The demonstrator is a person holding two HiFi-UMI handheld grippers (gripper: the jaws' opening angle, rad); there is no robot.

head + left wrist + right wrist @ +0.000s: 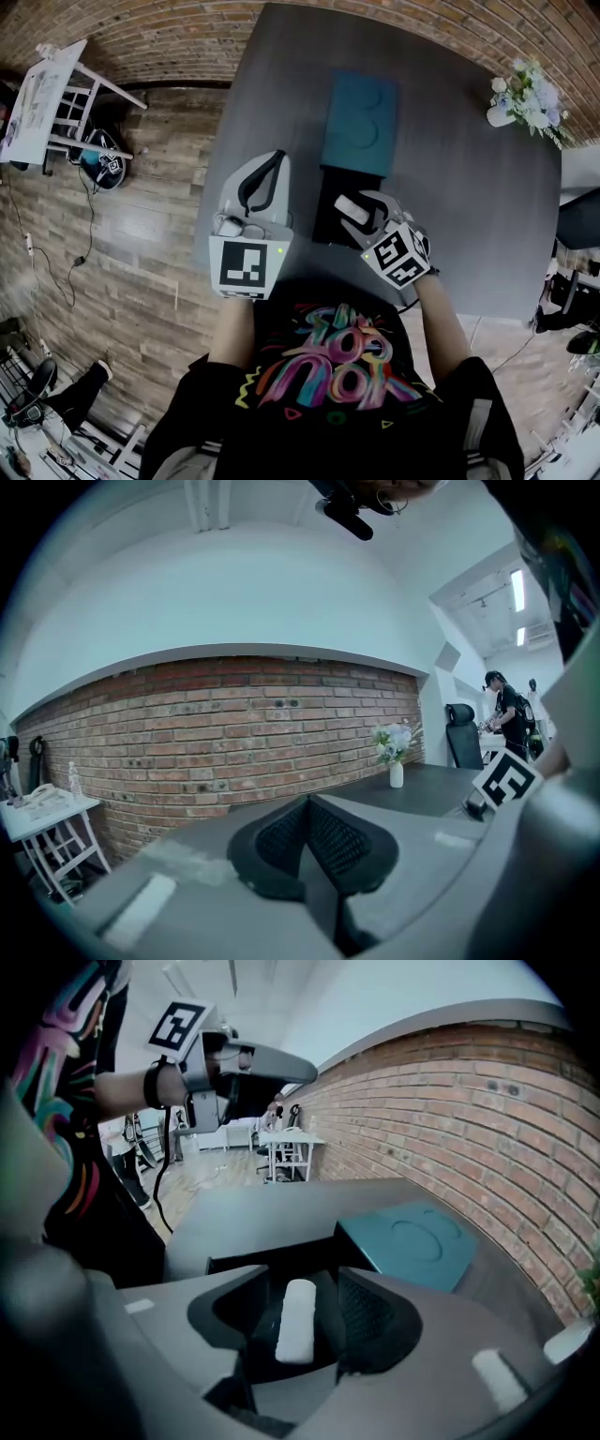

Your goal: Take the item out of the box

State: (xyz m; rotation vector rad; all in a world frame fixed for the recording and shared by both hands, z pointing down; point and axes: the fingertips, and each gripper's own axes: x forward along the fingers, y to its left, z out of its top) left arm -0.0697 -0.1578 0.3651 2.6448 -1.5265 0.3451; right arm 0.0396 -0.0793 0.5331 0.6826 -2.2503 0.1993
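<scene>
The white item [296, 1321] lies directly between the jaws of the right gripper [303, 1285], down inside the black box [272, 1258]. In the right gripper view its long axis runs from 6 to 12 o'clock, in line with the jaws' own reach, so the pads face its two long sides. The jaws stand apart. A dark gap shows on the 3 o'clock side, and there seems to be one on the 9 o'clock side too, though shadow there makes contact hard to rule out.

In the head view the right gripper [367, 214] hangs over the box [328, 225]. The teal lid [361, 122] lies flat on the table [469, 206] at the box's 12 o'clock edge. The left gripper [270, 161] sits at 9 o'clock of the box, clear of it. Its jaws are pressed together on nothing and aimed at the brick wall [234, 733]. The right one is plainly the nearer.

The item is a small, rounded, pill-shaped white bar with a matte, slightly grainy surface. It is probably light and easily pinched across its width.
</scene>
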